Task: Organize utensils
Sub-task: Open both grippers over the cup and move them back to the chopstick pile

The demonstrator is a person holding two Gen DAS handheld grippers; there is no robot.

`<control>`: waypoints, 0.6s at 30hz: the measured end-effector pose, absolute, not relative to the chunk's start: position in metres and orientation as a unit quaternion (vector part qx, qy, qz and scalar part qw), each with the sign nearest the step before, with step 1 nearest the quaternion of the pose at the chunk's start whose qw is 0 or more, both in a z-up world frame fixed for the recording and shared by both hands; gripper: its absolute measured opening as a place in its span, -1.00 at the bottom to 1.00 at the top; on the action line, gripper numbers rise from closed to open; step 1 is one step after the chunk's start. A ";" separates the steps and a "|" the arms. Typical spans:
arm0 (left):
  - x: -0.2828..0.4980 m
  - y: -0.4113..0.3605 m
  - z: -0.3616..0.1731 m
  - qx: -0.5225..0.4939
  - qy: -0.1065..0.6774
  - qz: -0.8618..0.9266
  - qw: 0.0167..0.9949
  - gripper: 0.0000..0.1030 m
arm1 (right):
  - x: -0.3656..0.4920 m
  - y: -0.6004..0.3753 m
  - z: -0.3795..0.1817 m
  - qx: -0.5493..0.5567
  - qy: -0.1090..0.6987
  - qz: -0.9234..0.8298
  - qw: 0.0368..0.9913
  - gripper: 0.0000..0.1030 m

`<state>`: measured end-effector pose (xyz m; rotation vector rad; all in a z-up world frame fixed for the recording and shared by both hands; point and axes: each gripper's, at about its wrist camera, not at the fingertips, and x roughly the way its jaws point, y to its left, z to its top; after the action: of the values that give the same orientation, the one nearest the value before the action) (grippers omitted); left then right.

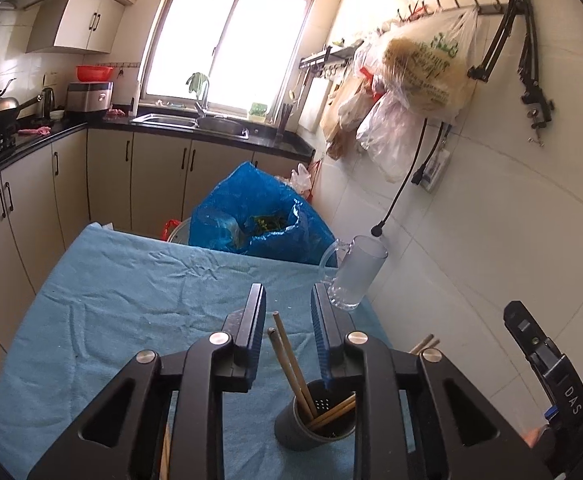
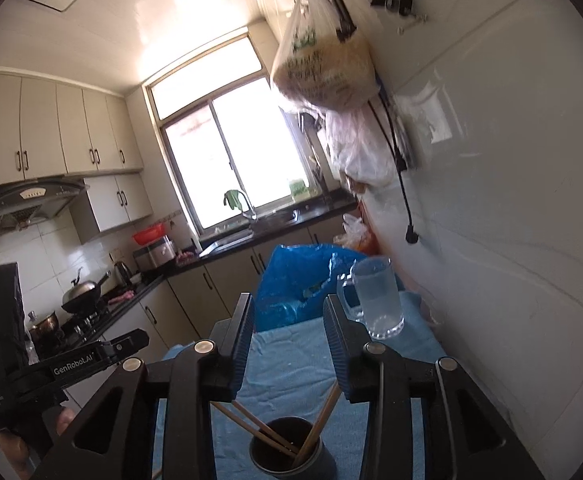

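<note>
Chopsticks (image 1: 291,354) standing in the dark holder cup (image 1: 311,420), and that's where this step of the tidy-up sits: sticks dropped in, both my claws parted above the rim. My left gripper (image 1: 287,332) has its jaws apart, the two upright sticks rising in the gap without a pad pressing on either. My right gripper (image 2: 289,340) is open too, nothing pinched, and its view shows the sticks leaning across the cup's mouth (image 2: 287,446) just below.

Cup stands on the blue cloth (image 1: 131,288) that covers the table, with the glass mug (image 1: 355,276) further along near the wall and well apart from it.

Pose now: left claw tips down towards the cup, right claw runs closer to level, both side by side over the same spot (each one catches the other's frame at the edge of its view). A pale stick end (image 1: 423,344) pokes out behind my left claw's right arm; loose or not, I can't tell.

Next, I reckon, both claws back off cleanly without snagging a stick, then hunt for leftovers.
</note>
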<state>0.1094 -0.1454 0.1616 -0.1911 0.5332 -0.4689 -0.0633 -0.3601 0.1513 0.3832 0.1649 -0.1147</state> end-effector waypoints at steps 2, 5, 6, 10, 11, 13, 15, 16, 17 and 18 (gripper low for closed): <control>0.099 -0.133 0.167 -0.096 0.248 -0.222 0.938 -0.39 | -0.076 -0.357 0.152 0.188 0.076 -0.056 0.978 -0.23; 0.081 -0.109 0.168 -0.094 0.233 -0.205 0.946 -0.19 | -0.090 -0.349 0.146 0.184 0.083 -0.045 0.978 -0.16; 0.075 -0.101 0.166 -0.086 0.232 -0.197 0.949 -0.18 | -0.094 -0.344 0.141 0.179 0.093 -0.039 0.979 -0.15; 0.058 -0.069 0.146 -0.071 0.246 -0.179 0.950 0.04 | -0.099 -0.329 0.123 0.167 0.125 -0.023 0.978 -0.15; 0.054 -0.058 0.137 -0.063 0.255 -0.170 0.950 0.04 | -0.099 -0.324 0.116 0.167 0.135 -0.017 0.977 -0.15; 0.050 -0.042 0.123 -0.058 0.270 -0.158 0.948 0.05 | -0.092 -0.304 0.089 0.159 0.181 0.001 0.970 -0.15; 0.050 -0.021 0.104 -0.060 0.299 -0.142 0.942 0.05 | -0.081 -0.288 0.067 0.152 0.217 0.015 0.964 -0.15; 0.050 -0.012 0.097 -0.062 0.308 -0.138 0.939 0.05 | -0.075 -0.282 0.058 0.151 0.232 0.021 0.961 -0.15; 0.050 -0.002 0.088 -0.064 0.319 -0.128 0.937 0.05 | -0.068 -0.275 0.048 0.151 0.250 0.031 0.956 -0.15; 0.050 0.009 0.078 -0.067 0.331 -0.116 0.934 0.05 | -0.061 -0.266 0.036 0.149 0.267 0.039 0.951 -0.15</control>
<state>0.0505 0.0089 0.0783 -0.1376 0.6764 -0.2378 -0.0608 -0.2660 0.0361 0.3019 0.5420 0.0794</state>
